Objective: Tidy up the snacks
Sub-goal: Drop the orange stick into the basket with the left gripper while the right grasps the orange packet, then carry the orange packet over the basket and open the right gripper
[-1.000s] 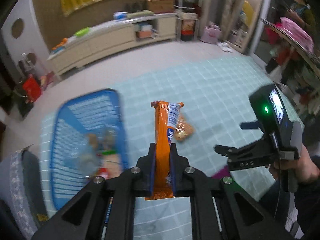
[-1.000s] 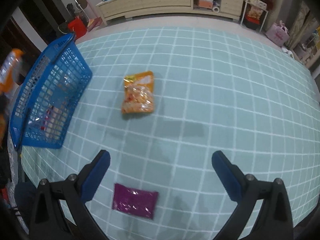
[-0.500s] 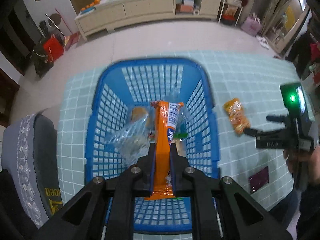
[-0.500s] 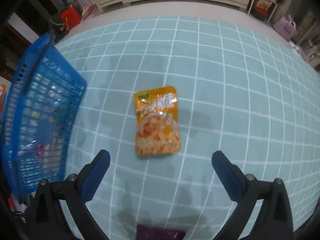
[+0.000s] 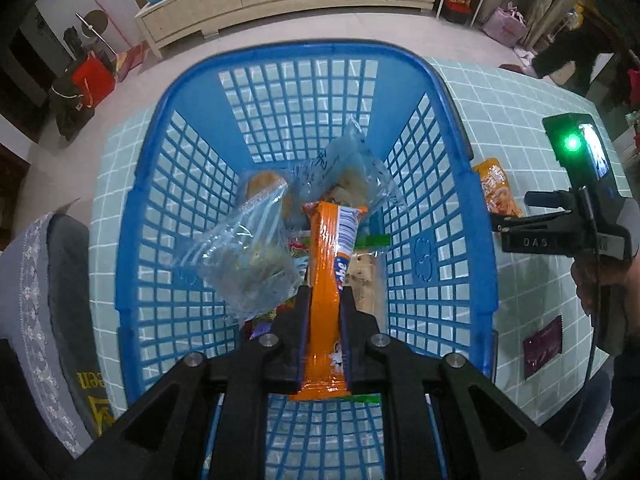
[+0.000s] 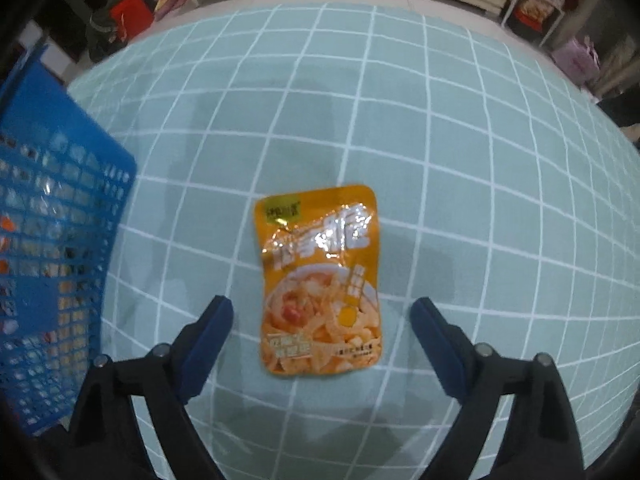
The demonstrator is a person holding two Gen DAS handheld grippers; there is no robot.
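Left wrist, basket (image 5: 434, 248) now nearer, below

blue basket (image 6: 60, 240) blurred, cut off at left, contents indistinct

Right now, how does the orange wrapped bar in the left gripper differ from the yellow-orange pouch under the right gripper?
The orange bar is long and narrow; the yellow-orange pouch is broad and flat. The bar is clamped in the left gripper above the blue basket; the pouch lies free on the checked mat, between the closing jaws of the right gripper, untouched. Both are sealed orange snack packs.
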